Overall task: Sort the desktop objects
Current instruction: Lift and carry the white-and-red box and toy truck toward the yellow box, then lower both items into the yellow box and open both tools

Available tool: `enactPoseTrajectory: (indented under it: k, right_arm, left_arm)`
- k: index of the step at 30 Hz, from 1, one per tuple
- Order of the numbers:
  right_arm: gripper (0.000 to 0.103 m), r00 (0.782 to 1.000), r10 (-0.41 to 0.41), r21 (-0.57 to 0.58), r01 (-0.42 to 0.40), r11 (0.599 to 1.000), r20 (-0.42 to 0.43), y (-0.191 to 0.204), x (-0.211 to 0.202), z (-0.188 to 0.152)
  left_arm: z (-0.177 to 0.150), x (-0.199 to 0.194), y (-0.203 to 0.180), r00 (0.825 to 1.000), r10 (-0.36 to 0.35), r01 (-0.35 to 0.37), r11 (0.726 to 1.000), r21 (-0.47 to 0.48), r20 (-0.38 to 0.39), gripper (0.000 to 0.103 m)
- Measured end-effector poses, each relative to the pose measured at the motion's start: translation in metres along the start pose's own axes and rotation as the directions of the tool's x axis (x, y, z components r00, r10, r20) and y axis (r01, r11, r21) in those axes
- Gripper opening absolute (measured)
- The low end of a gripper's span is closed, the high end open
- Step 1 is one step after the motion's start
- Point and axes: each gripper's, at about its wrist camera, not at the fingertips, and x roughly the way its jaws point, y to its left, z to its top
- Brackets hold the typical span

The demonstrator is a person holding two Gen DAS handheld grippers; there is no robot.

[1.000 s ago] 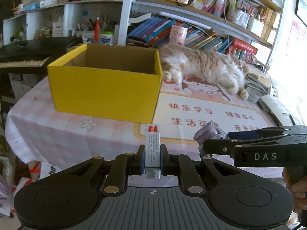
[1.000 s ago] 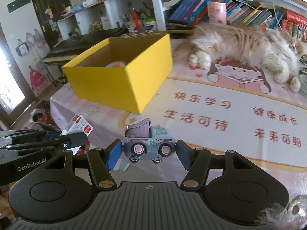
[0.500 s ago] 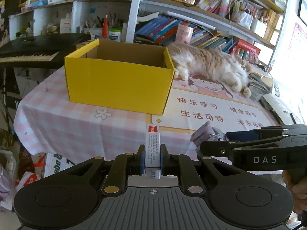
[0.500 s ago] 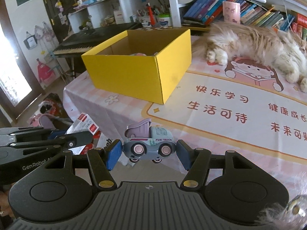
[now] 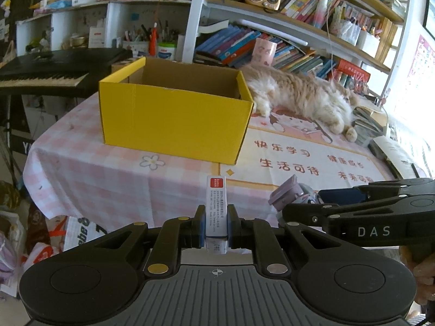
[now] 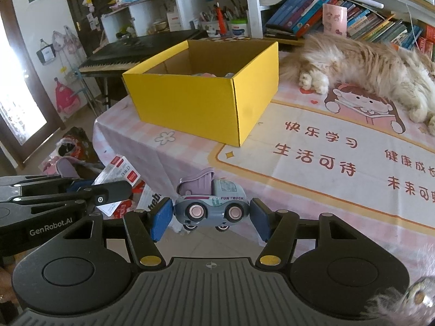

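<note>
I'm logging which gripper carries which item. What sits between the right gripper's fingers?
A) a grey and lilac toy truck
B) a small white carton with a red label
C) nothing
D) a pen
A: the right gripper is shut on the toy truck, lettered FUN TRUCK, its blue pads against both ends.

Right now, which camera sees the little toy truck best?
The right wrist view: the toy truck sits side-on in the right tongs, wheels and "FUN TRUCK" lettering plain. The left wrist view catches only its purple tipper and a bit of body behind the tongs.
</note>
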Motion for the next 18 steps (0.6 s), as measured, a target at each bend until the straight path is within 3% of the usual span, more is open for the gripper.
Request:
enactPoseTrajectory:
  k: [9, 18]
  right_arm:
    - [0.059, 1.0, 0.013, -0.003, -0.013, 1.0, 0.005, 0.006, 0.004, 0.004]
    - [0.059, 0.996, 0.029, -0.029, -0.027, 0.999, 0.084, 0.006, 0.001, 0.045]
  left_arm:
    - [0.004, 0.001, 0.01, 1.0, 0.015, -0.015, 1.0, -0.013, 0.0, 0.013]
    - [0.046, 0.011, 0.022, 0.996, 0.027, -0.026, 1.0, -0.008, 0.081, 0.013]
